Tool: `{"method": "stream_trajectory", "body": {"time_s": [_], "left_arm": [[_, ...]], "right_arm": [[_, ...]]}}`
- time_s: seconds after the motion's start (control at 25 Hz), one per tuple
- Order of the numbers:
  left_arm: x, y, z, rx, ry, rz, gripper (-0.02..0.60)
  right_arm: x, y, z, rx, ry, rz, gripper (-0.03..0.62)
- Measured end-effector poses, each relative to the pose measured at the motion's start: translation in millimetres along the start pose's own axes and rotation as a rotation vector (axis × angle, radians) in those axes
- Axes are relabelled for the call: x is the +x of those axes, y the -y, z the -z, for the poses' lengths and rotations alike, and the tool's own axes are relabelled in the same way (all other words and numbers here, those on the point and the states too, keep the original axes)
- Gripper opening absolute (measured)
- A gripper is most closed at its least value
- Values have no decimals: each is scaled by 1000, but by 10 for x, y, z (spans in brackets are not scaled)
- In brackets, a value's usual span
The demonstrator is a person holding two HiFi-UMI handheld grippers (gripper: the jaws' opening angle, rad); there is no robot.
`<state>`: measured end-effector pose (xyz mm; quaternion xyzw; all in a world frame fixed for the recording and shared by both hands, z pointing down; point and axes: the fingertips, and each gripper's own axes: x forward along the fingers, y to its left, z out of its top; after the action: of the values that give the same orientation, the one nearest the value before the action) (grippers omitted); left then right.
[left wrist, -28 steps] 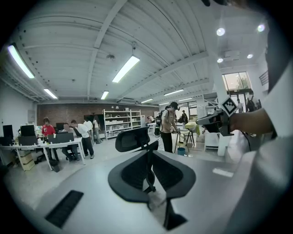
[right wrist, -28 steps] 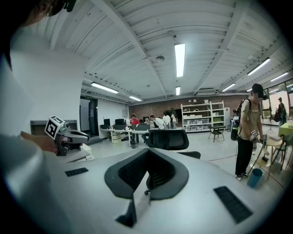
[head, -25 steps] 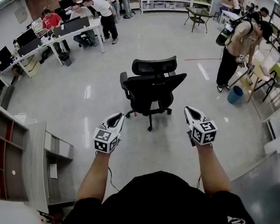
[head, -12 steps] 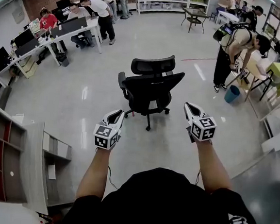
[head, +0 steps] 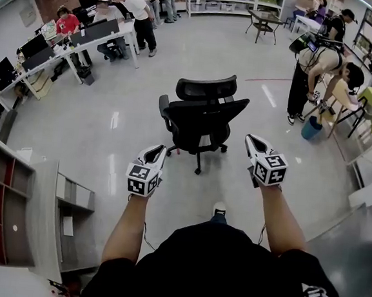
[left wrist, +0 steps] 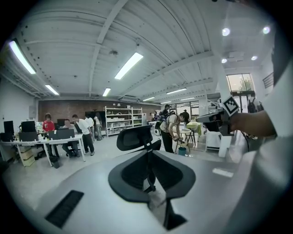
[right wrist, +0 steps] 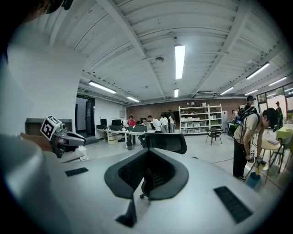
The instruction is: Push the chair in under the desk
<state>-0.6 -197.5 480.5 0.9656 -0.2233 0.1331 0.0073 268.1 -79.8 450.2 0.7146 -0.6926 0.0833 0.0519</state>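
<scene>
Head view: left claw point(head: 158, 152) and right claw point(head: 254, 144) are both closed and empty, just short of the black office chair point(head: 202, 117). It is best to press both evenly on its backrest and steer it toward the counter point(head: 85, 39), well beyond the chair. Since a second ago, a shoe point(head: 219, 209) has stepped in behind the chair.

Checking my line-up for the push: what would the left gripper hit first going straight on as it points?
Most likely the office chair. The left gripper, shut and empty, points at it across the floor with nothing between. Which part of the chair it would meet first is unclear.
</scene>
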Motion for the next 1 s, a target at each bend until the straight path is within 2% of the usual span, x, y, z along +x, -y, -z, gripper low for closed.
{"method": "stream_trajectory", "body": {"time_s": [0.52,1.0], "left_arm": [[1117,-266,-184,7,-43,-35,37],[2115,-531,-474,-14,-74,-106,37]], "right_arm": [[862,982,19,41,-12,-25,-3],[1735,1797,-168,38,-34,-104,-3]]}}
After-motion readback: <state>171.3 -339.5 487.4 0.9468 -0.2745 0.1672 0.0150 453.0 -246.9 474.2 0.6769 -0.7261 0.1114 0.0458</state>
